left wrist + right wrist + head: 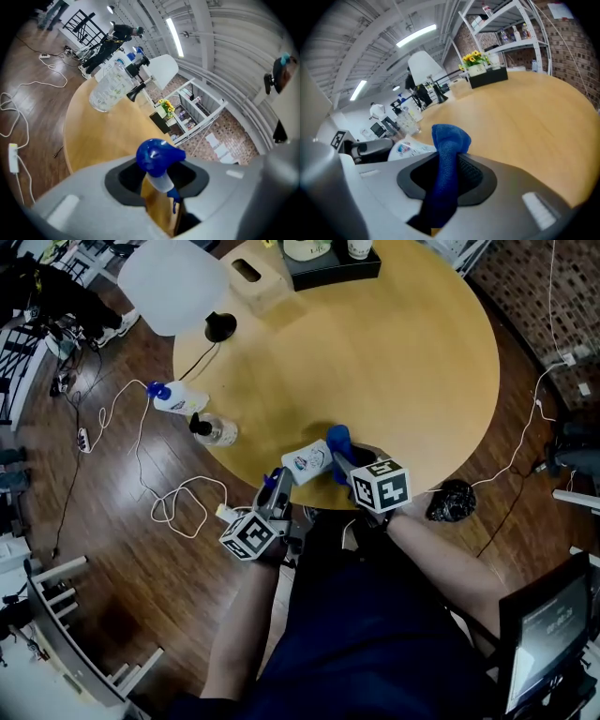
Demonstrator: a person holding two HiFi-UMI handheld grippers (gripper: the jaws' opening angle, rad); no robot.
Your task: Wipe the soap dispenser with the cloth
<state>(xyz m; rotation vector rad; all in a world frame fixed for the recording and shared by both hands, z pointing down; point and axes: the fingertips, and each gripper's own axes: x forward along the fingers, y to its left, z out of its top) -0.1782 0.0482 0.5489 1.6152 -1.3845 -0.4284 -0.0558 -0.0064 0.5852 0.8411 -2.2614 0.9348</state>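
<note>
- At the table's (394, 362) near edge, the left claw (278, 486) was pressed together on the soap dispenser (307, 463), holding it just above the wood.
- Its white, labelled body stuck out past the jaws toward the middle of the table and lay tilted rather than upright.
- From the left gripper view, the blue pump head (157, 155) and a pale neck sat between the 2 closed jaws.
- Just beside it, on the person's right, the right claw (339, 463) was pinching the blue cloth (337, 440).
- A bunched fold of the cloth rose beyond the jaw tips, and the rest hung down between them.
- That fold sat right next to the far end of the dispenser. Whether the 2 touched could not be told.
- Along the table's left edge lay a blue-capped bottle (180, 399) and a clear bottle (217, 433) with a black top, close together and well apart from both claws.
- Toward the far edge stood a white lamp (173, 273), a wooden box (255, 279) and a black tray (333, 268).
- Below the left edge, a white cable (173, 502) looped across the wooden floor (94, 549).
</note>
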